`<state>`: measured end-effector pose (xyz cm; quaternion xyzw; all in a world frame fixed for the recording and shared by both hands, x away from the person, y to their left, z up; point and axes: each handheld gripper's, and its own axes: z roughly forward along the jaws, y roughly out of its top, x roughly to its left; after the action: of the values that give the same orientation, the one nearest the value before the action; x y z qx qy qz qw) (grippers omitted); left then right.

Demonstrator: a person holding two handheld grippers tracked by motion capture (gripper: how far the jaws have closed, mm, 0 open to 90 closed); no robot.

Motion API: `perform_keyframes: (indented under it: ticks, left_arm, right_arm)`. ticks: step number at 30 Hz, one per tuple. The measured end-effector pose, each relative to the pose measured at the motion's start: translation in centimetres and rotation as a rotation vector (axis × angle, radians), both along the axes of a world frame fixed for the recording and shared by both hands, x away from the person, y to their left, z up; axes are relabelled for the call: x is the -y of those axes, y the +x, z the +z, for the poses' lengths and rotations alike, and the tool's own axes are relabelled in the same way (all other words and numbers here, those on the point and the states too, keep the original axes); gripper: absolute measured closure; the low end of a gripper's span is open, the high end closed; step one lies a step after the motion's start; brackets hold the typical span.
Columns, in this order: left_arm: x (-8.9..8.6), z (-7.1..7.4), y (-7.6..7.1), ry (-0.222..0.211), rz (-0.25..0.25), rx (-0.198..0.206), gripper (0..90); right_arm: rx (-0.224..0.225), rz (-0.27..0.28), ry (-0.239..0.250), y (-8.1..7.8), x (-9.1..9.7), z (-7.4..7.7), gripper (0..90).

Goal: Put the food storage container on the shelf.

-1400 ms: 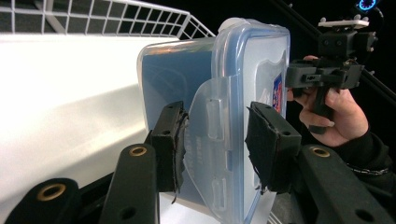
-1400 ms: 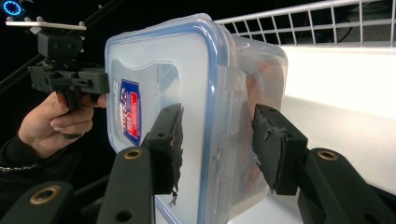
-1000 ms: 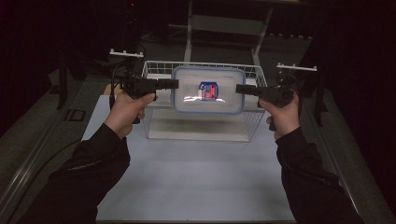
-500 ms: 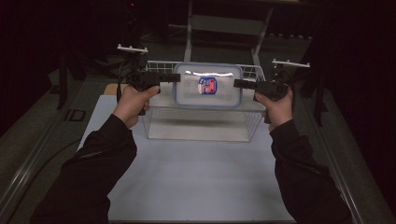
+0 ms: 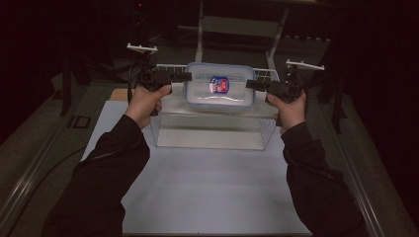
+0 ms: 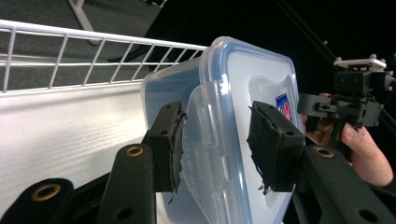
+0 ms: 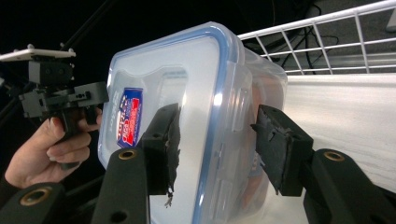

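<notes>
Fingers of the left gripper (image 5: pixel 184 77) and right gripper (image 5: pixel 251 84) each pinch one short end of the lidded box (image 5: pixel 220 91), held level between them above the wire basket's (image 5: pixel 264 126) far edge, long axis running hand to hand.

We cannot read the red and blue label (image 5: pixel 219 84) on the lid of the plastic container (image 5: pixel 220 92); its print is too small and blurred. Behind the container, the far rim of the wire basket (image 5: pixel 212 133) is partly hidden. In the left gripper view the container's lower end is cut off by the bottom edge. Beyond the container, the dark background swallows all detail.
</notes>
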<state>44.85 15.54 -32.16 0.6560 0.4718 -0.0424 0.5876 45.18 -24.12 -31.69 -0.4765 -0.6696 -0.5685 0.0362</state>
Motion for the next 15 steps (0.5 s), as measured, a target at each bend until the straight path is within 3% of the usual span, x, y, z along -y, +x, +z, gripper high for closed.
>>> perform_keyframes:
  ticks: [5, 8, 9, 10, 15]
  left_arm:
    - [0.0, -0.5, 1.0, -0.021, 0.023, -0.053, 55.1]
    - [0.2, -1.0, 1.4, 0.022, 0.046, -0.081, 56.8]
    - [0.1, -1.2, 1.6, 0.006, 0.041, -0.089, 56.4]
    - [0.1, -1.4, 1.6, -0.008, 0.047, -0.084, 56.4]
    - [0.3, -1.4, 1.5, 0.006, 0.051, -0.075, 54.0]
  right_arm:
    - [-0.026, -0.026, 0.01, 0.6, -0.1, -0.3, 49.1]
    - [-0.053, -0.057, -0.035, 1.3, -0.5, -0.6, 47.9]
    - [-0.058, -0.057, -0.028, 1.4, -0.6, -0.8, 47.2]
    - [-0.061, -0.059, -0.014, 1.6, -0.6, -1.0, 46.8]
    - [-0.066, -0.073, -0.005, 1.8, -0.7, -1.1, 46.1]
